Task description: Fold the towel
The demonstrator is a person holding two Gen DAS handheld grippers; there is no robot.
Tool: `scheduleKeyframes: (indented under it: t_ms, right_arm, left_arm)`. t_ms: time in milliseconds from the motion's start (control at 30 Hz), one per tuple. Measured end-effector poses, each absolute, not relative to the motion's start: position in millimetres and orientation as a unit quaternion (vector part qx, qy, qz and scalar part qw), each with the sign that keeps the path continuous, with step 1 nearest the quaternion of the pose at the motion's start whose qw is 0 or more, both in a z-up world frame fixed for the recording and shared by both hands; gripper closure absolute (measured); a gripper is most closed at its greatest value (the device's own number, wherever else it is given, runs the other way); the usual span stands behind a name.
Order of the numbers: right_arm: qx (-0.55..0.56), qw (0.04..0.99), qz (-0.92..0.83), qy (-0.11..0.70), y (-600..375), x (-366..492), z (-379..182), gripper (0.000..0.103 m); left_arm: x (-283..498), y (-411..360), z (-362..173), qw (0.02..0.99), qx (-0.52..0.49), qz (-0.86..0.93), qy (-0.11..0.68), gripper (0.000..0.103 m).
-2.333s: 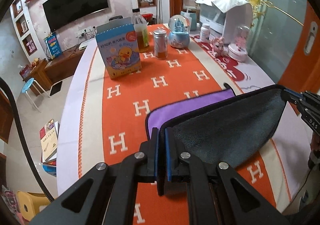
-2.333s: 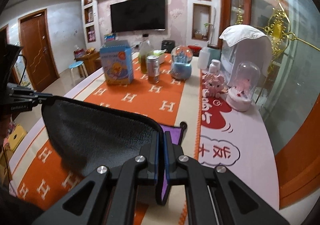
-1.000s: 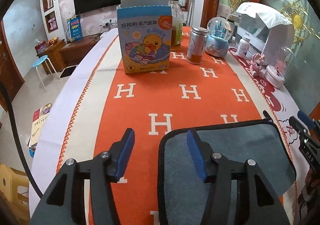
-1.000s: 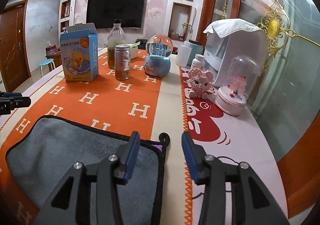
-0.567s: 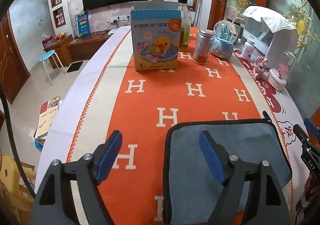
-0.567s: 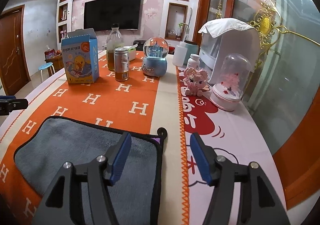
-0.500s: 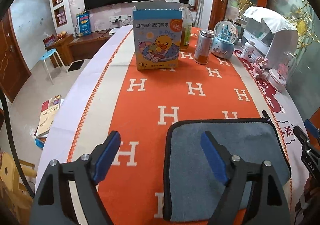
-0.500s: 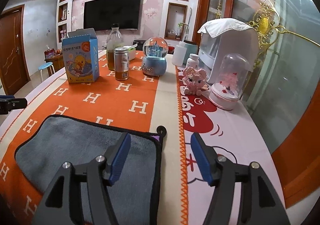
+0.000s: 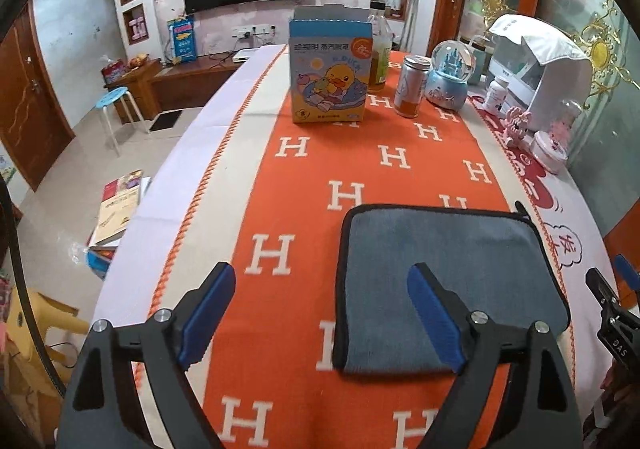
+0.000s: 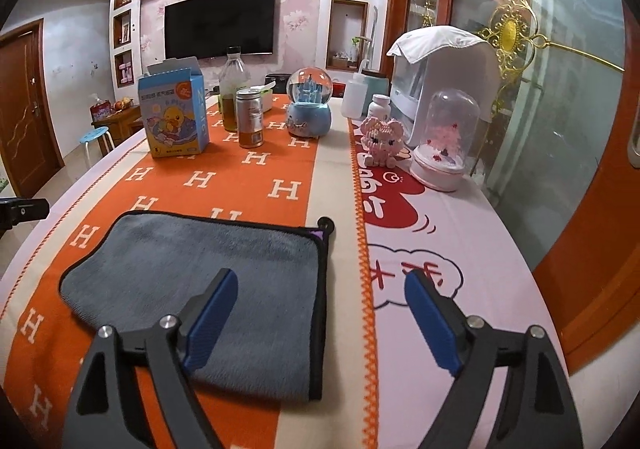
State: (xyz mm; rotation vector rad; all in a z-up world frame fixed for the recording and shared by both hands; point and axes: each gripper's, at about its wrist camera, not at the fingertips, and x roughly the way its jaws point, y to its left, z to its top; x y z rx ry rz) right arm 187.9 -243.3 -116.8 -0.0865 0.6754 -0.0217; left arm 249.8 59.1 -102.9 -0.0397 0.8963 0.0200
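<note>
Closest to me, low in the left wrist view, my left gripper (image 9: 320, 307) stands spread wide with nothing between its blue pads; a moment ago it was pinched on the towel's edge, so the release is done. The right gripper (image 10: 320, 315) at the bottom of its own view is just as wide and just as empty, its left finger over the cloth and its right finger over the pink tablecloth (image 10: 460, 249).

Both grippers have lifted and drawn back toward me since the drop. I hold them above the table, pointing forward and slightly down.

Just beyond the fingers lies the grey towel (image 9: 444, 269), doubled over, flat on the orange H-patterned runner (image 9: 312, 185) at lower centre-right of the left view. Only a sliver of its purple underside (image 10: 318, 235) shows at the far right corner, beside the hanging loop. I judge one fold complete; another may follow, or the task may be finished.

Further up the frame stand the duck-printed box (image 9: 330, 77), a can (image 9: 412, 87) and a snow globe (image 9: 450, 79), well apart from the towel.
</note>
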Motion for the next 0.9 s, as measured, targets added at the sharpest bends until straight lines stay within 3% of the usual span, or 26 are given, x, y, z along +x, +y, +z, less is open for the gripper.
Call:
scheduleKeyframes:
  t_ms: [900]
  right_arm:
    - [-0.046, 0.926, 0.051, 0.37, -201.2, 60.5, -46.5, 0.006]
  left_arm:
    - [97.1, 35.0, -33.7, 0.916, -0.038, -0.016, 0.4, 0.015]
